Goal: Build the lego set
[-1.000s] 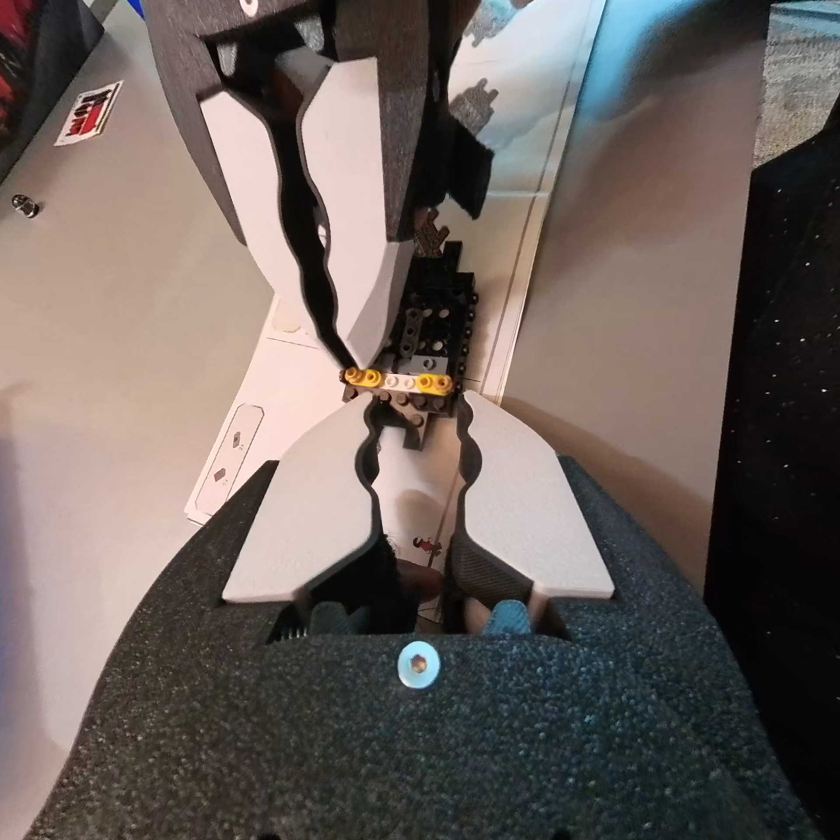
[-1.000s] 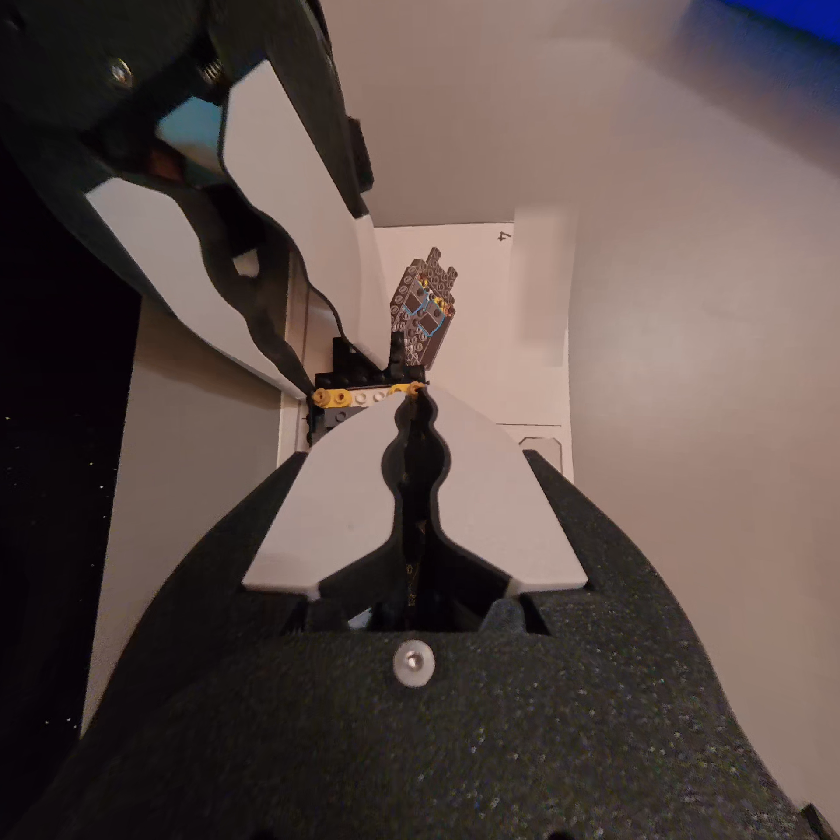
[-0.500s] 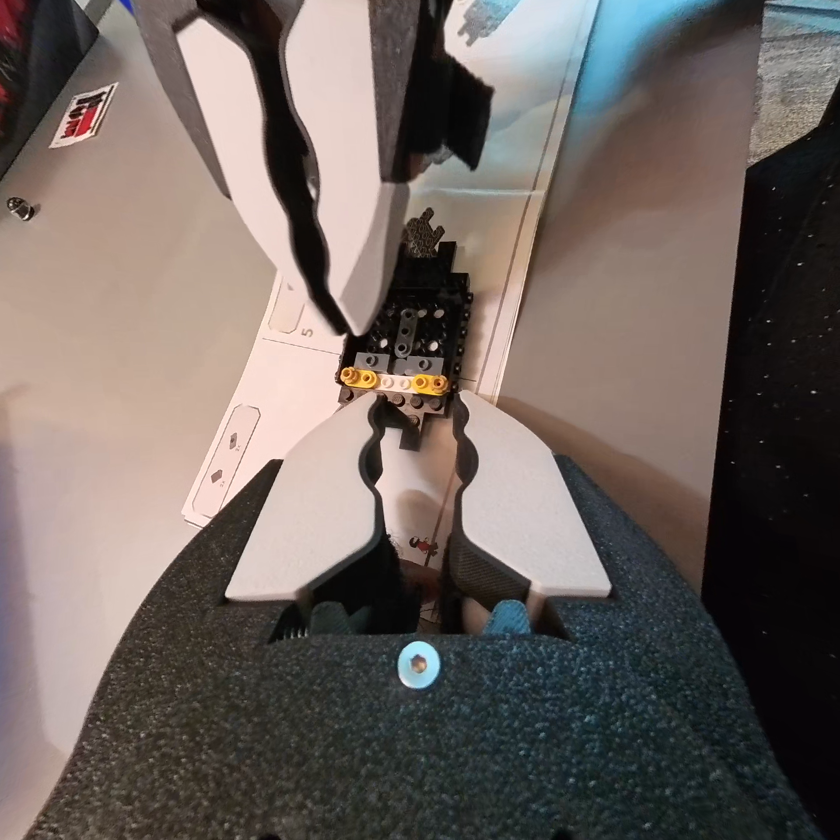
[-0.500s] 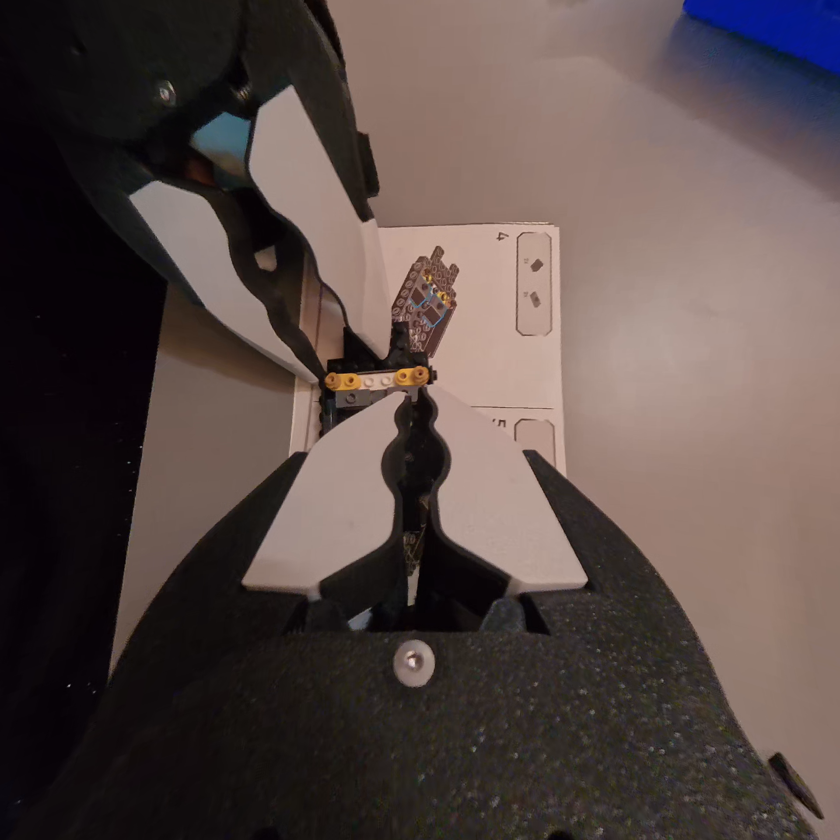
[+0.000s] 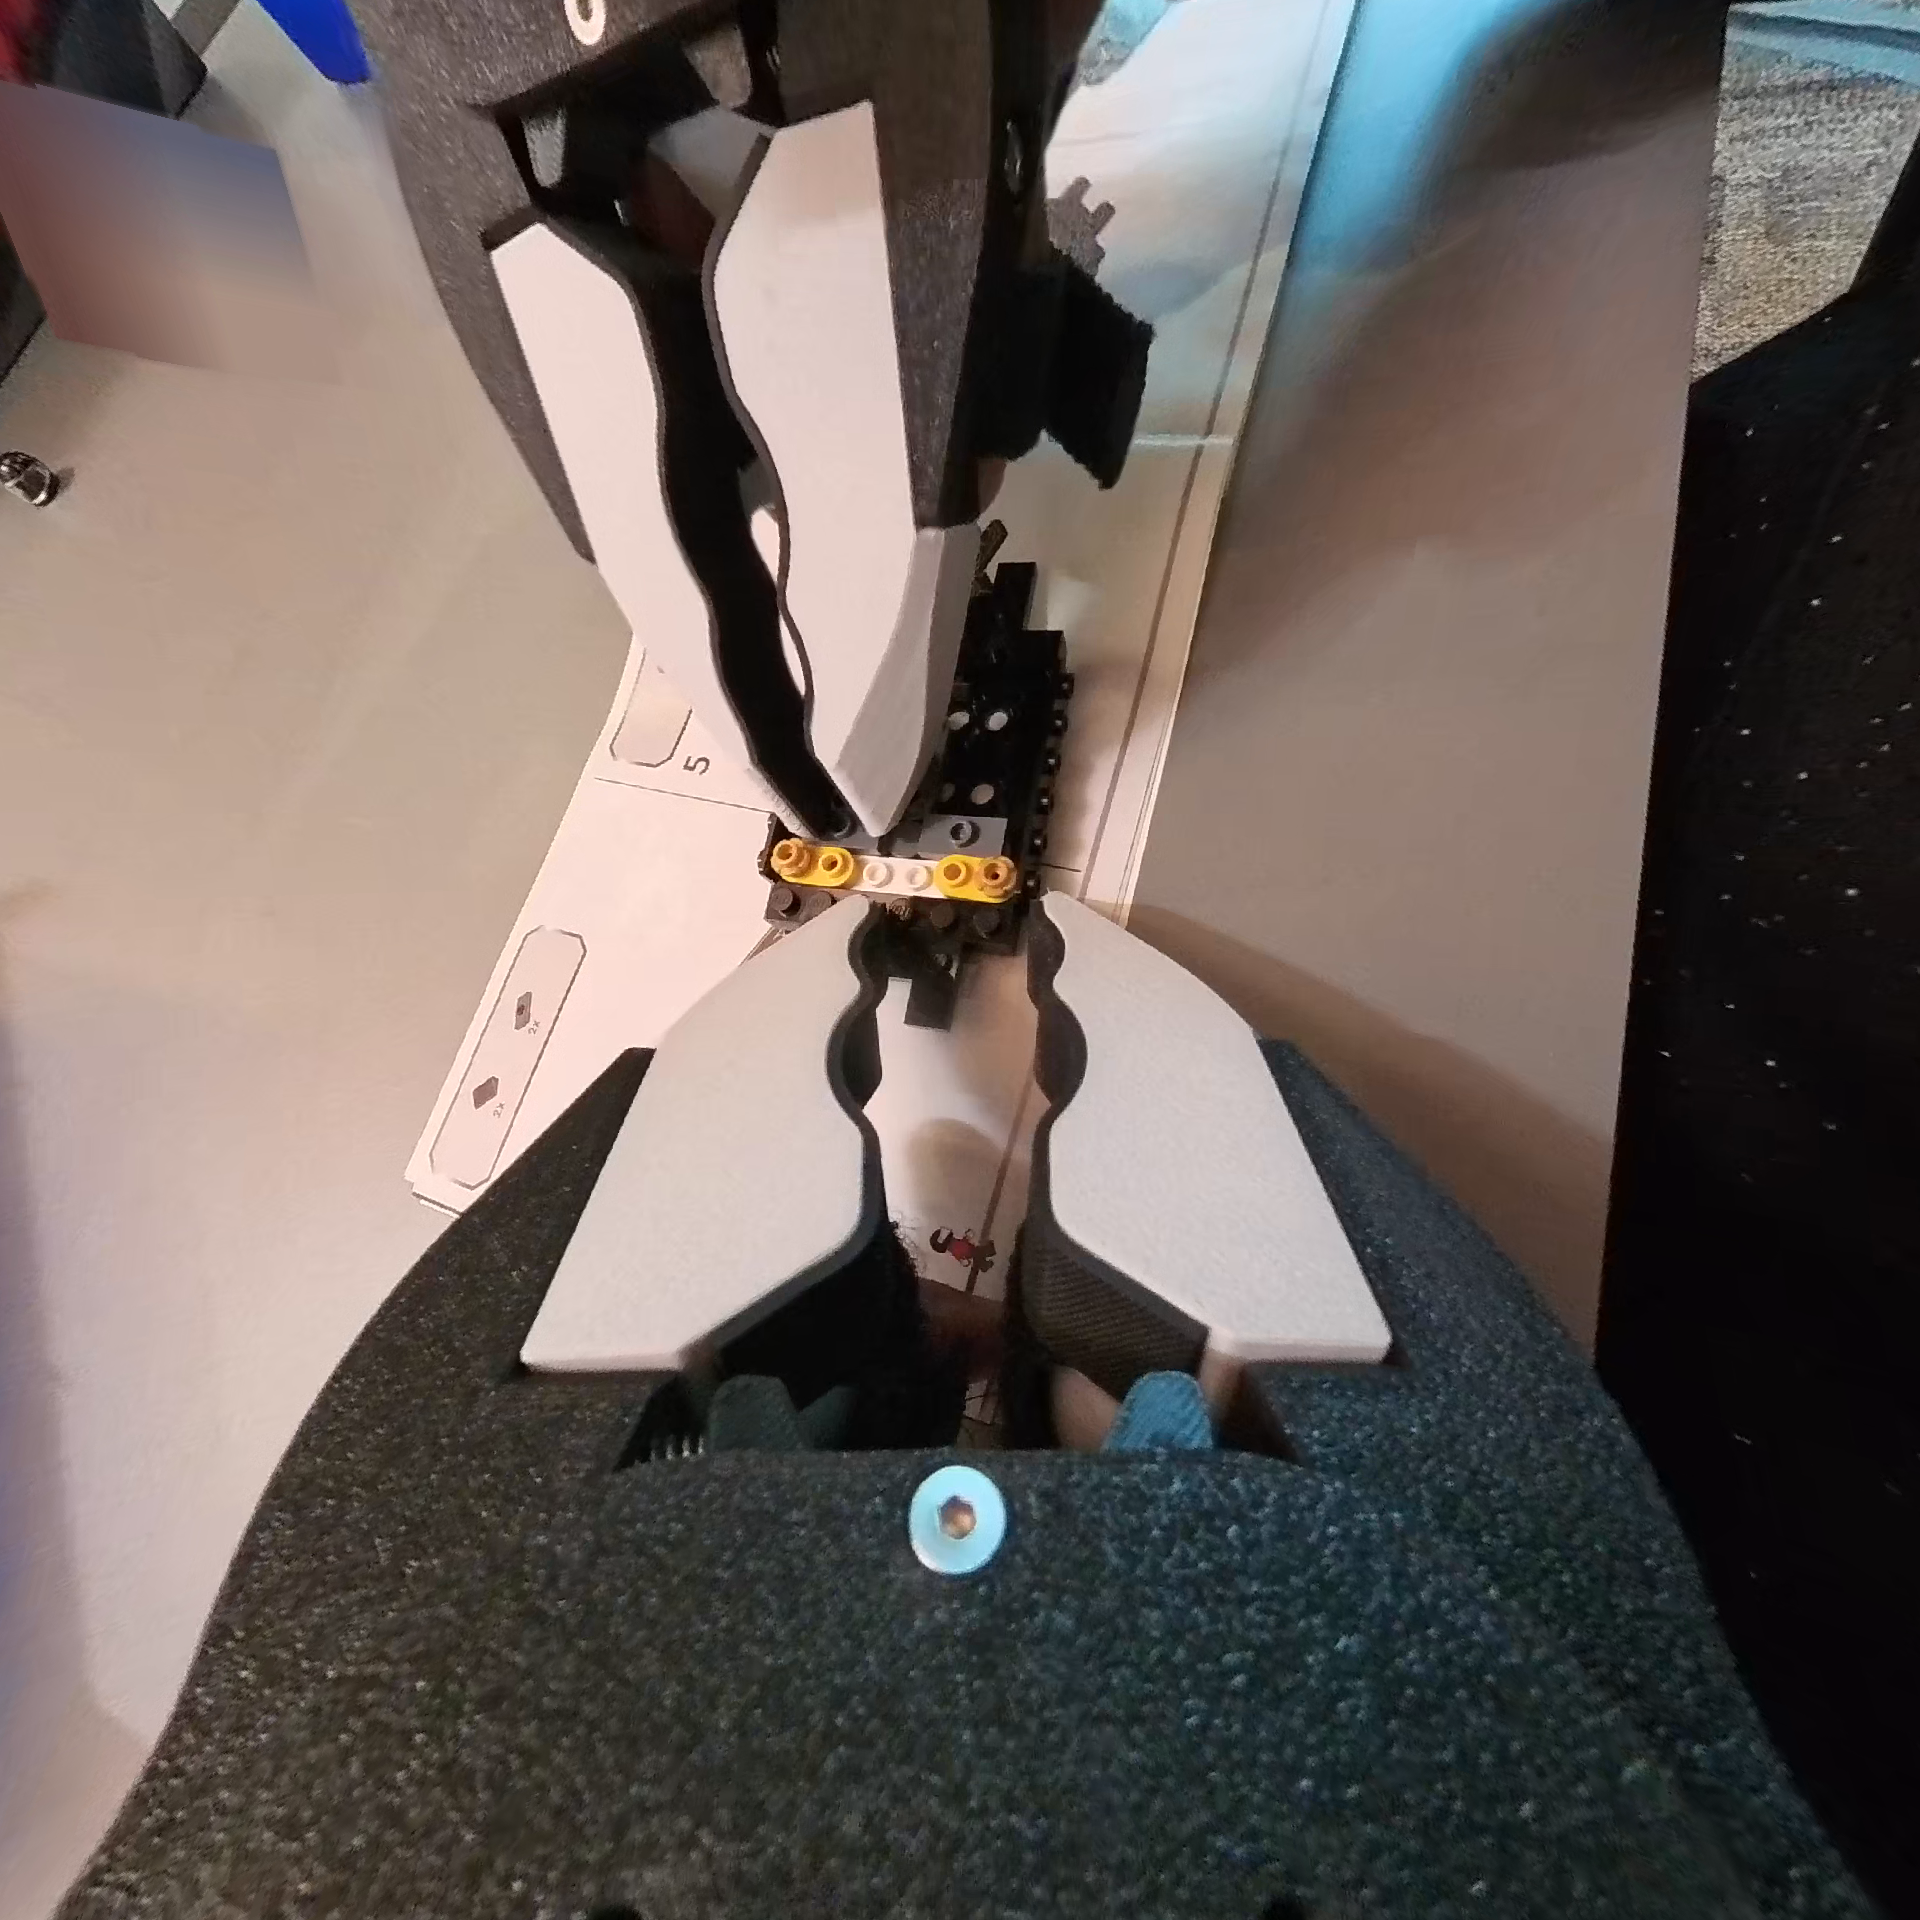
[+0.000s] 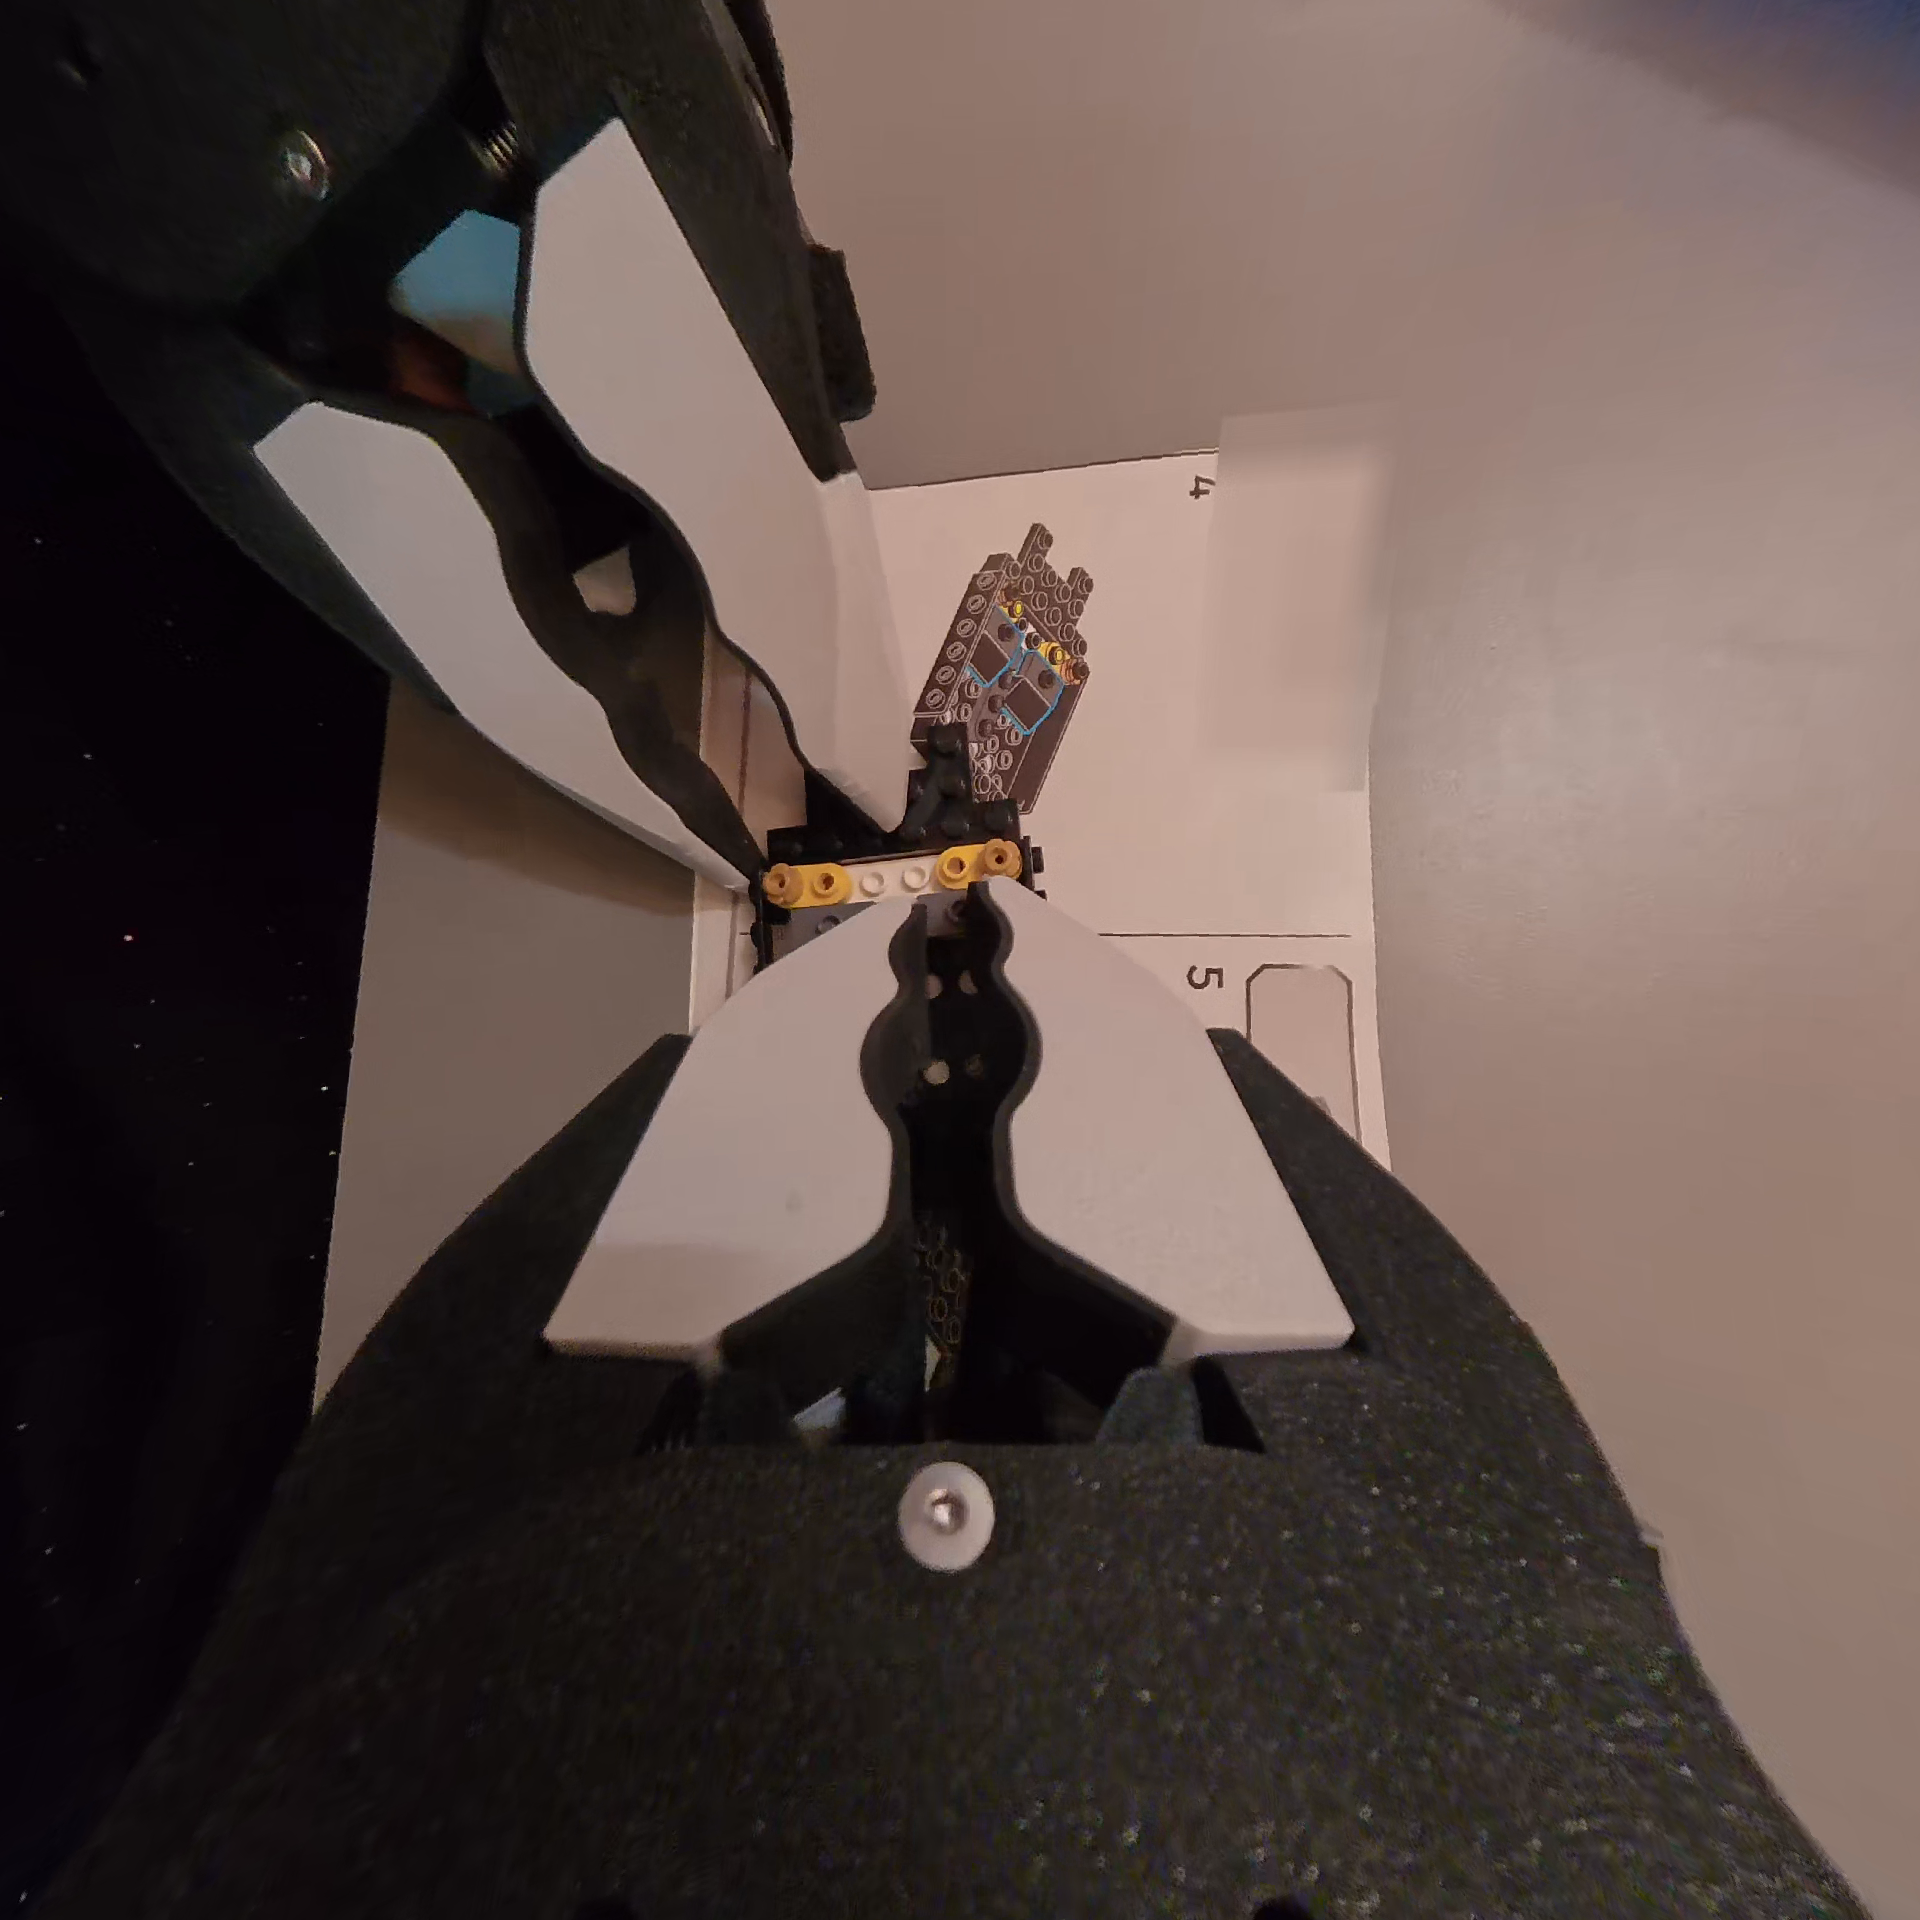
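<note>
A small black lego model [image 5: 997,748] with a yellow-white-yellow row [image 5: 894,873] across its near end lies over the open instruction booklet [image 5: 665,904]. My left gripper [image 5: 945,909] holds the model's near end between its fingertips. My right gripper [image 5: 831,831] comes in from above, fingers closed together, tips pressed on the model just behind the left yellow piece. In the right wrist view the row [image 6: 894,873] lies just past my right gripper [image 6: 945,904], and the left gripper [image 6: 753,873] touches the model's left end. I cannot tell whether the right tips hold a small piece.
The booklet [image 6: 1143,727] lies on a grey table [image 5: 260,831]. A tall black object [image 5: 1766,831] stands close on the right of the left wrist view. A small metal bolt [image 5: 26,478] lies at the far left. My two grippers' fingertips are within a few centimetres of each other. Both grippers' tips are roughly 35 cm from the small metal bolt [image 5: 26,478].
The right gripper lifted off the model half a second ago and has come back down onto its left end. The left gripper and the model have stayed put.
</note>
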Demonstrator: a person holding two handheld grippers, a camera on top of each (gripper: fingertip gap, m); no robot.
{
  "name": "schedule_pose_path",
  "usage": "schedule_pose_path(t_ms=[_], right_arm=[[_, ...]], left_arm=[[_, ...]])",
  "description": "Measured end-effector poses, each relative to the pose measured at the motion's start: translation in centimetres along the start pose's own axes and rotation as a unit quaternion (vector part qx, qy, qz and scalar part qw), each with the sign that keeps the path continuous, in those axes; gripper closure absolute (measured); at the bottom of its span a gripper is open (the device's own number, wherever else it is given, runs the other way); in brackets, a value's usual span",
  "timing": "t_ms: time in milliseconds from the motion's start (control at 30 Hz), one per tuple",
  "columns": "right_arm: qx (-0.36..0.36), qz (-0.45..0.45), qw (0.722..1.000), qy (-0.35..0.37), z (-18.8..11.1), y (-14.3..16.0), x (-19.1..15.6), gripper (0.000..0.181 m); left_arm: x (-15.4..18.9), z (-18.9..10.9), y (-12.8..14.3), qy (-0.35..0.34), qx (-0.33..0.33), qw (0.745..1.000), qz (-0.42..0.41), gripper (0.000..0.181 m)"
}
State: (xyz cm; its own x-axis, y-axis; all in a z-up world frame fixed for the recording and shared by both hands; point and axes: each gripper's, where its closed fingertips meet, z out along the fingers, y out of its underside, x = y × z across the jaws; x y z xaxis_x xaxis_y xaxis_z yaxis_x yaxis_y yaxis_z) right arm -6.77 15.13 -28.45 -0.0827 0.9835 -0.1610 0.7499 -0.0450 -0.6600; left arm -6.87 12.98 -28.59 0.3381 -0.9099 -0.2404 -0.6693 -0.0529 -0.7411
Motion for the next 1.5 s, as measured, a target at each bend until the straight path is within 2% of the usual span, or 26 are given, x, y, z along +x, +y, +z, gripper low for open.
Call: schedule_pose_path(t_ms=[200,400,633,767,867,933,1000,1067,1133,1200,1267,1400,1500], right_arm=[[0.049,0.016,0.999,-0.014,0.0,-0.1,0.1,0.176],[0.028,-0.011,1.0,-0.003,0.0,-0.1,0.1,0.176],[0.033,-0.01,0.999,0.011,0.0,-0.1,0.1,0.175],[0.04,-0.004,0.999,0.015,0.1,-0.2,0.1,0.175],[0.042,-0.007,0.999,0.026,0.0,-0.2,0.1,0.173],[0.042,-0.018,0.999,0.023,-0.4,-0.3,-0.3,0.161],[0.089,-0.01,0.996,0.01,-1.7,-1.6,-0.8,0.155],[0.125,0.004,0.992,-0.008,-3.1,-2.5,-1.2,0.143],[0.1,0.001,0.995,0.005,-3.5,-1.8,-0.9,0.126],[0.059,-0.021,0.998,0.032,-3.1,-0.4,-0.5,0.115],[0.043,-0.033,0.998,0.039,-2.6,0.4,-0.6,0.111],[0.04,-0.033,0.998,0.034,-1.4,1.2,-0.8,0.112],[0.035,-0.024,0.999,0.033,-1.0,1.7,-0.5,0.113]], left_arm=[[0.0,0.0,0.0,0.0,0.0,1.0,0.0,0.155],[0.0,0.0,0.0,0.009,0.0,1.0,-0.01,0.153],[-0.3,-0.1,-0.1,-0.02,0.002,1.0,0.009,0.149],[-0.4,-0.2,-0.1,-0.019,0.006,1.0,-0.002,0.14],[-0.6,-1.1,-0.7,-0.013,0.039,0.999,-0.015,0.131],[-1.5,-2.7,-0.9,-0.019,0.065,0.997,-0.037,0.126],[-2.3,-5.1,-1.4,-0.018,0.113,0.991,-0.069,0.12],[-3.2,-7.6,-2.1,-0.015,0.183,0.977,-0.108,0.12],[-4.0,-8.8,-2.1,-0.014,0.219,0.965,-0.141,0.121],[-4.0,-8.3,-1.3,-0.015,0.2,0.97,-0.14,0.121],[-3.5,-7.0,-0.3,-0.018,0.15,0.982,-0.115,0.12],[-3.3,-5.1,0.9,-0.031,0.088,0.99,-0.101,0.12],[-2.9,-4.4,1.0,-0.027,0.075,0.992,-0.098,0.121]])
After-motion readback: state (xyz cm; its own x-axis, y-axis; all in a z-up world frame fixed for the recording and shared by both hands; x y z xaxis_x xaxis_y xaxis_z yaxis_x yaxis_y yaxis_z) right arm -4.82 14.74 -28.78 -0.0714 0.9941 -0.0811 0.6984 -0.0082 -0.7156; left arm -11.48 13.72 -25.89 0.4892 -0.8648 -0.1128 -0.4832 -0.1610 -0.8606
